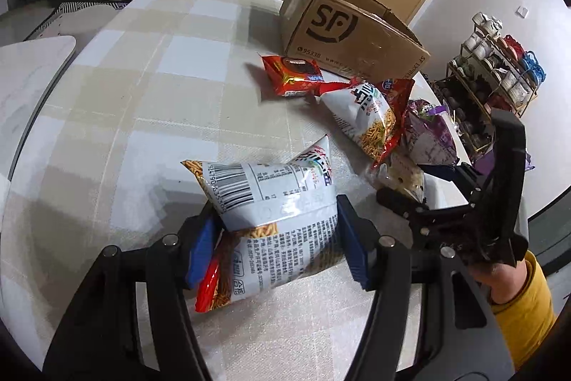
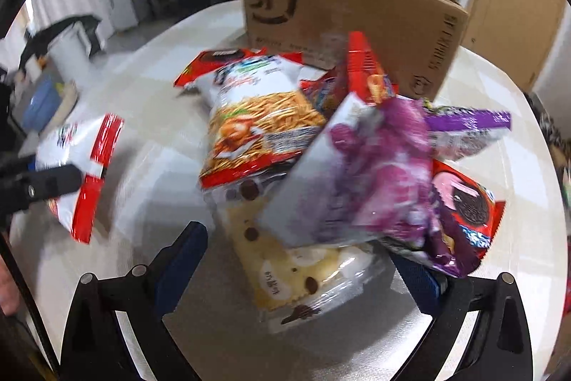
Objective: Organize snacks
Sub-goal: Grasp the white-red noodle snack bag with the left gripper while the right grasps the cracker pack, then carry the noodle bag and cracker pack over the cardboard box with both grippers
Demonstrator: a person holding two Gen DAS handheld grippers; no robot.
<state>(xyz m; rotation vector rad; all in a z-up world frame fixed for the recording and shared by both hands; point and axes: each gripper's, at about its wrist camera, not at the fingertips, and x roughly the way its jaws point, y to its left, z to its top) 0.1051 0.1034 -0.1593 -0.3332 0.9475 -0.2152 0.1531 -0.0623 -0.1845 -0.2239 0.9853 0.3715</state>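
My left gripper (image 1: pixel 274 238) is shut on a white noodle-snack bag (image 1: pixel 274 202) with a red edge, held just above the table; the same bag shows at the left of the right wrist view (image 2: pixel 78 166). My right gripper (image 2: pixel 303 263) is open around a clear-wrapped chocolate-chip cake pack (image 2: pixel 285 259); it also shows at the right of the left wrist view (image 1: pixel 403 188). A heap of snacks lies in front of the box: another noodle bag (image 2: pixel 257 124), a purple bag (image 2: pixel 374 174), red cookie packs (image 2: pixel 467 213) (image 1: pixel 292 74). The open SF cardboard box (image 1: pixel 353 34) stands behind them.
The round table (image 1: pixel 142 95) has a beige checked cloth. A shelf of cups (image 1: pixel 499 66) stands beyond its right edge. Drawers, suitcases and a door are at the back. A white bin (image 2: pixel 67 49) stands on the floor to the left.
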